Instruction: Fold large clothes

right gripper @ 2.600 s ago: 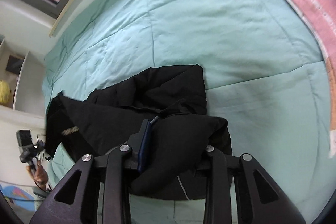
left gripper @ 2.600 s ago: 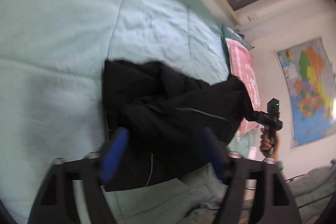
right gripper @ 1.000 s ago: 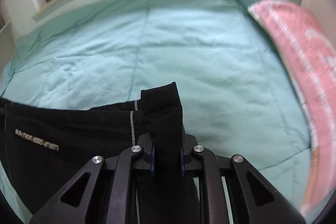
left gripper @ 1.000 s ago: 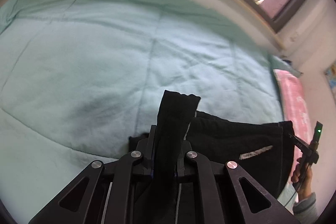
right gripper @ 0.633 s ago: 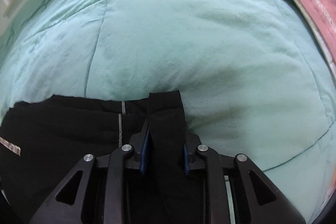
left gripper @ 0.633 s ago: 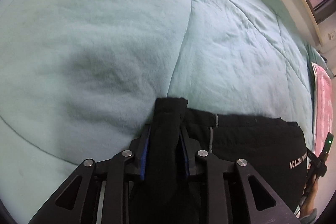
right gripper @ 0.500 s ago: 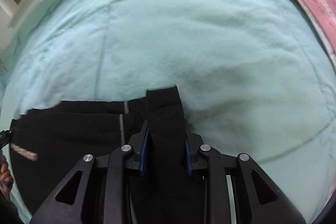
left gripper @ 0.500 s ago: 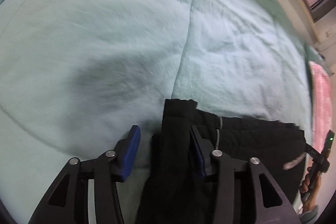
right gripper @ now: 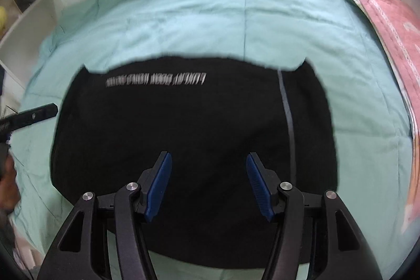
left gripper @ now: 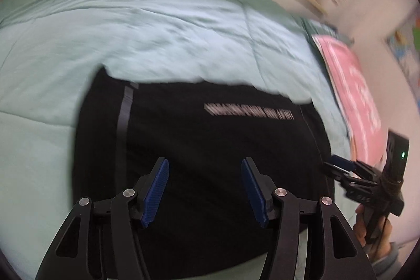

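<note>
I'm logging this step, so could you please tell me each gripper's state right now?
Left gripper: open, holding nothing, above the black garment.
Right gripper: open, holding nothing, above the same garment.

Left gripper (left gripper: 205, 192) hovers with its jaws spread wide, gripping nothing. Right gripper (right gripper: 209, 185) likewise has wide-apart, empty jaws. Both views are somewhat blurred, so their height is unclear.

The white lettering (left gripper: 248, 112) on the black garment (left gripper: 210, 148) is motion-blurred and unreadable in both wrist views. The garment's near edge is hidden behind the left gripper (left gripper: 205, 190) and right gripper (right gripper: 209, 184). The pink blanket (right gripper: 393, 25) is cut off by the frame edge.
</note>
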`<state>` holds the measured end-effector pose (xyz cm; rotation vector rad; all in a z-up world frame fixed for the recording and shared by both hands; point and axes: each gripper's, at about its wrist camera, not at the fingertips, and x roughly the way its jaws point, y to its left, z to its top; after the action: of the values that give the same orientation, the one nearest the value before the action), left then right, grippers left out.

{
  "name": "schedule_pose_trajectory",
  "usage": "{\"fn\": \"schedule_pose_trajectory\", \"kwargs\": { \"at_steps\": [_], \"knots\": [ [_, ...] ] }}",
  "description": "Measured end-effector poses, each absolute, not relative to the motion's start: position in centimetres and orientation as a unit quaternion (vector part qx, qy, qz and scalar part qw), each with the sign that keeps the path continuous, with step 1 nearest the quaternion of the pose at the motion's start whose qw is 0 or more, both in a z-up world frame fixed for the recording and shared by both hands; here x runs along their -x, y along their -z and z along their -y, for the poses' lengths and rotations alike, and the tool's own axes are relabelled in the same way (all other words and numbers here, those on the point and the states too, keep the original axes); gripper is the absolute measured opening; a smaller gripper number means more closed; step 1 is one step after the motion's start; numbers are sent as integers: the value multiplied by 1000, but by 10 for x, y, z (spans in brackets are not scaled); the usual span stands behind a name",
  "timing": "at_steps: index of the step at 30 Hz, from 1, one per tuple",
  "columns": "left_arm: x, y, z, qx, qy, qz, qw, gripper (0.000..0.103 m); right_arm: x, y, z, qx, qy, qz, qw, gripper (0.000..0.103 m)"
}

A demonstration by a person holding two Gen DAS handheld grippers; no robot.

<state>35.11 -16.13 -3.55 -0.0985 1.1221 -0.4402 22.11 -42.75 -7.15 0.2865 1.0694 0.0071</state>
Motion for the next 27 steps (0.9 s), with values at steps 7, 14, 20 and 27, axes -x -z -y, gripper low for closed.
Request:
{"fn": "schedule_pose_trajectory", "kwargs": {
  "at_steps": [7, 14, 20, 27],
  "knots": [
    [-329, 87, 197, 5, 155, -552, 820, 60, -220, 106, 421, -140, 14, -522, 841, 63],
    [-344, 132, 213, -61, 124, -562, 816, 84, -233, 154, 415, -125, 26, -546, 828, 64],
    [-348, 125, 207, -45, 130, -562, 816, 87, -240, 144, 420, -135, 21, -562, 816, 64],
    [-382, 69, 204, 21, 190, -528, 827, 87, -291, 78, 430, -84, 31, -482, 872, 64]
  ]
}}
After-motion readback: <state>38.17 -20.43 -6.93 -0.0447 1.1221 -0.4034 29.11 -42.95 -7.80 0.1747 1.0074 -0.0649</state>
